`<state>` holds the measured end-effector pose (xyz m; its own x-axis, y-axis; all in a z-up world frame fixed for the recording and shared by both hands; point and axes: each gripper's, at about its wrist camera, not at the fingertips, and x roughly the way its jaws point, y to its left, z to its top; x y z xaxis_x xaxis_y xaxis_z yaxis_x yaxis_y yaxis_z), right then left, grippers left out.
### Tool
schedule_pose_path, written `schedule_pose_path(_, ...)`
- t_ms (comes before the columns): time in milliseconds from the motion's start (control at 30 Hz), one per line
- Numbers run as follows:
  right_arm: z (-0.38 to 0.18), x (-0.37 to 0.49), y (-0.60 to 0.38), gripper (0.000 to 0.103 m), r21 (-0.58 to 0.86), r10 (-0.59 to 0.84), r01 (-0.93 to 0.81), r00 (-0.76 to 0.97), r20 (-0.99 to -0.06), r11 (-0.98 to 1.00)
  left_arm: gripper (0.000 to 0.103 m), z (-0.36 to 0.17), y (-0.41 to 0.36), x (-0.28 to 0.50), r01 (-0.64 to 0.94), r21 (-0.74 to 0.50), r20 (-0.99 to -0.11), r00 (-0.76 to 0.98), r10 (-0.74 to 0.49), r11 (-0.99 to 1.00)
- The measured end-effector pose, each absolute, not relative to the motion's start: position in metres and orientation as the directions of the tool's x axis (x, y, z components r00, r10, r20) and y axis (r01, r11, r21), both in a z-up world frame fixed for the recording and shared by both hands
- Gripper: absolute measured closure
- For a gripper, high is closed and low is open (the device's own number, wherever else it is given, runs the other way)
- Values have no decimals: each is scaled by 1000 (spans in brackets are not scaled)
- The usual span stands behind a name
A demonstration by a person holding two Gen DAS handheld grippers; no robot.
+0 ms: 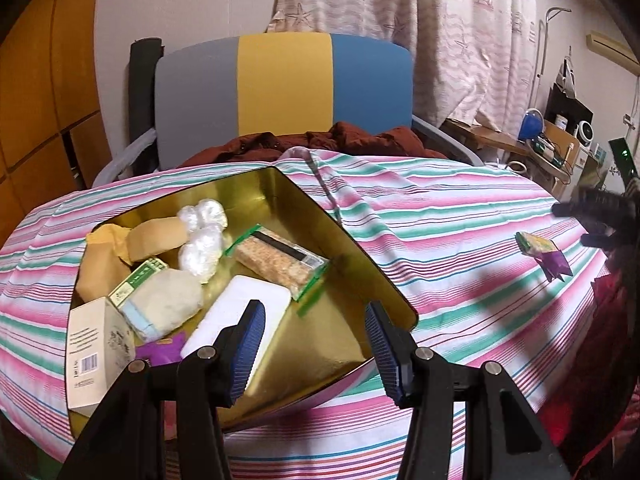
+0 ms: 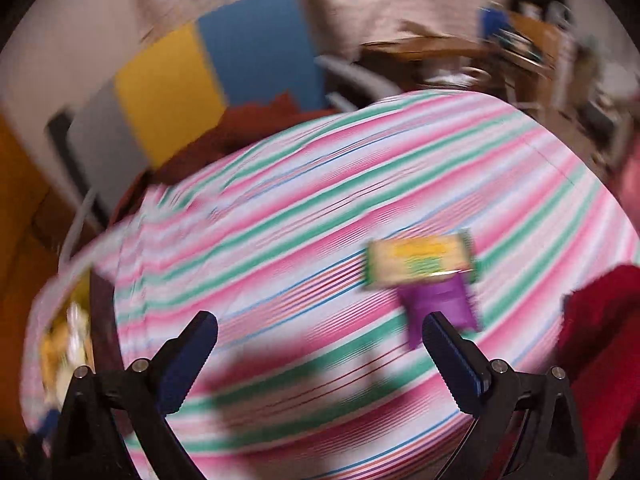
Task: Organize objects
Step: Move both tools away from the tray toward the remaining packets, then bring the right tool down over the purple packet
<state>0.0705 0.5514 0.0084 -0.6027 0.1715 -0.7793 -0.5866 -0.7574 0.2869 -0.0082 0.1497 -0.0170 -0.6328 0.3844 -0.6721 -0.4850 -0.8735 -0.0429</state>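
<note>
On striped cloth (image 1: 440, 216), gold metal tin (image 1: 320, 216); crinkly packets (image 2: 420, 266).

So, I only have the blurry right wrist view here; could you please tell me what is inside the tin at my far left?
Observer: The gold tin holds a white flat box, a clear-wrapped grain bar and several other packets.
Operator: Thank you. Is the left gripper holding any of them?
Observer: No, the left gripper is open and empty, above the tin's near corner.
Operator: And are those two packets near my right gripper stacked?
Observer: Yes, the yellow-green packet lies partly over the purple packet on the striped cloth, outside the tin. Your right gripper is open beside them.
</note>
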Motion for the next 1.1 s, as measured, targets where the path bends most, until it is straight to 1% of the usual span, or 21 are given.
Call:
schedule_pose_path(67,3,79,578,0,340,173,-640,-601,-780,-690,50,-19,153,-8,-491,-46,-677,-625,389,-870)
schedule_pose_path(133,-5,90,597,0,362,190,-687,-588,-786,-629,50,-21,156,-8,-497,-47,-681,-619,392,-867)
schedule_pose_path(167,-12,96,607,0,423,155,-695,-605,-781,-581,50,-22,158,-8,-502,-47,-683,-615,394,-864)
schedule_pose_path(233,-16,106,616,0,515,124,-684,-655,-745,-517,50,-24,161,-6,-509,-45,-687,-609,396,-860)
schedule_pose_path(267,-16,108,617,0,524,133,-682,-665,-735,-510,50,-24,163,-6,-513,-44,-689,-606,398,-857)
schedule_pose_path(467,-16,95,607,0,504,100,-657,-658,-746,-561,50,-23,177,-1,-551,-32,-688,-593,419,-834)
schedule_pose_path(633,-21,99,613,0,535,78,-654,-668,-740,-535,50,-23,195,2,-592,-15,-699,-570,432,-806)
schedule_pose_path(833,-26,95,612,0,511,63,-660,-643,-763,-551,50,-20,216,6,-637,3,-700,-552,453,-771)
schedule_pose_path(1100,-29,92,614,0,521,29,-651,-639,-769,-552,50,-22,246,12,-694,20,-715,-513,475,-719)
